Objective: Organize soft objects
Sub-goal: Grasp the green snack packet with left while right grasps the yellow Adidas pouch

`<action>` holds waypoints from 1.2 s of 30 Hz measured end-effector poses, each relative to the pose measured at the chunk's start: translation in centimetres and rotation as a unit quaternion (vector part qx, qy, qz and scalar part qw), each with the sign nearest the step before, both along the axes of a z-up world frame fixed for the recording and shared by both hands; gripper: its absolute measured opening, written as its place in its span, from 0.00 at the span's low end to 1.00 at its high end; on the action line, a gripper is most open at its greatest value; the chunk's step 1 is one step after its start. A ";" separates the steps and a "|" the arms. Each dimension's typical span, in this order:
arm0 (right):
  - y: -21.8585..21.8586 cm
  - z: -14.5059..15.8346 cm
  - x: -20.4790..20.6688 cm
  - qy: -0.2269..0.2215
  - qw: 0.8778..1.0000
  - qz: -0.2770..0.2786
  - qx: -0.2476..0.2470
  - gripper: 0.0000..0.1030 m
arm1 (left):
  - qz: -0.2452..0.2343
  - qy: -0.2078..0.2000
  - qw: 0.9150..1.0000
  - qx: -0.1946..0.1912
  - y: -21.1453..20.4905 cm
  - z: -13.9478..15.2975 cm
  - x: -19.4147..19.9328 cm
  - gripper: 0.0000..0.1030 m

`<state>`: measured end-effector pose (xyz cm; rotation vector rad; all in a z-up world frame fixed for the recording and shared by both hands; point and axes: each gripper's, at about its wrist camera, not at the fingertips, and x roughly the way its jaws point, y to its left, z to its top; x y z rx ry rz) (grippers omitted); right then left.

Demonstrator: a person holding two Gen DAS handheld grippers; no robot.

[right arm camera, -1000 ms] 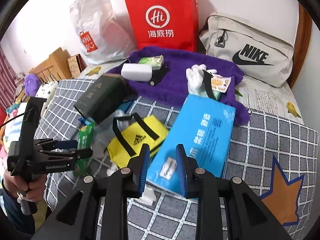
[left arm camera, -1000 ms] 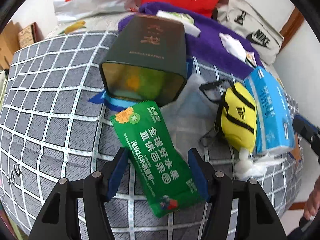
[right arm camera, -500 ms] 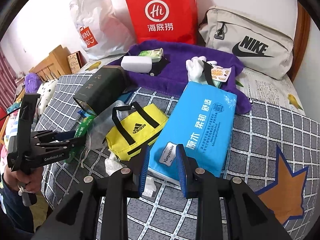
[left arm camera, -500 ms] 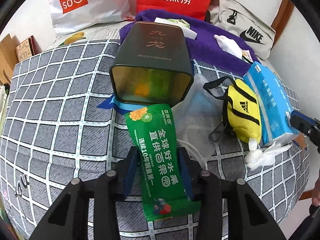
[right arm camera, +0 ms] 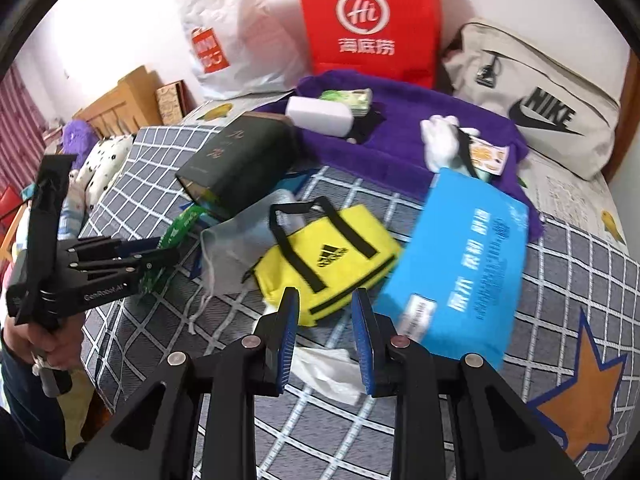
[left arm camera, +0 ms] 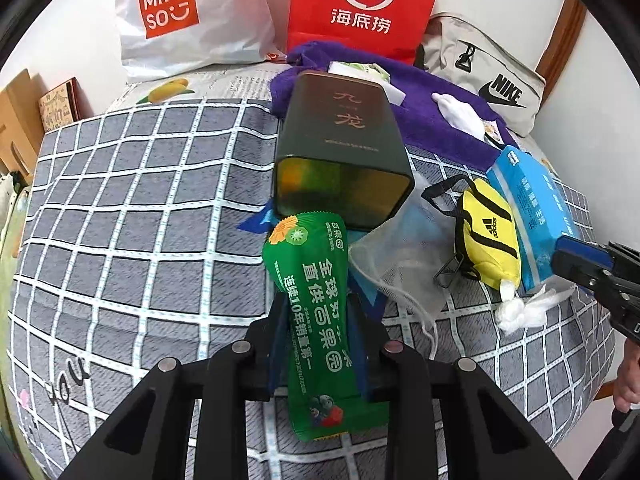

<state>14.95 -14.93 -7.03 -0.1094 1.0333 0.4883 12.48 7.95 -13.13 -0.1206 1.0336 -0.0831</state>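
A green snack packet (left arm camera: 308, 256) lies lengthwise between the pads of my left gripper (left arm camera: 318, 304). The jaws are closing and the pads press its sides, so it bows upward. Its far end reaches the open mouth of a dark green tin (left arm camera: 344, 152) lying on its side. The right wrist view shows that gripper (right arm camera: 160, 256) at the left with the packet (right arm camera: 180, 224) in it. My right gripper (right arm camera: 325, 296) hovers open over the near edge of a yellow Adidas bag (right arm camera: 328, 256), above a crumpled white plastic wad (right arm camera: 328, 368), with nothing between its fingers.
A blue tissue pack (right arm camera: 460, 264) lies right of the yellow bag, and a white mesh pouch (left arm camera: 404, 256) left of it. A purple towel (left arm camera: 440, 120) behind holds small items. A red paper bag (left arm camera: 360, 8), a Miniso bag (left arm camera: 192, 20) and a Nike bag (left arm camera: 492, 76) line the wall.
The left jaws have closed in from wide apart onto the green packet, which now bows between them. The right gripper has shifted left, from over the blue pack to the yellow bag.
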 end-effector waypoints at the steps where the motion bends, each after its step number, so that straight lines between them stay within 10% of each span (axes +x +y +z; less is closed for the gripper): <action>1: 0.3 0.0 0.0 0.001 1.000 0.003 0.000 0.27 | 0.000 -0.002 1.000 0.006 0.1 0.0 -0.1 0.26; 25: 6.9 -5.4 1.7 -0.027 0.985 0.056 -0.163 0.53 | -0.004 -0.001 0.999 -0.054 2.3 -1.3 0.2 0.26; 29: 6.5 -5.0 1.8 -0.032 0.986 0.048 -0.154 0.27 | -0.005 -0.001 0.998 -0.056 2.3 -1.3 0.2 0.26; 36: 4.3 -1.9 1.2 -0.034 0.996 0.028 -0.077 0.17 | -0.007 -0.003 0.999 -0.052 2.2 -1.0 0.0 0.26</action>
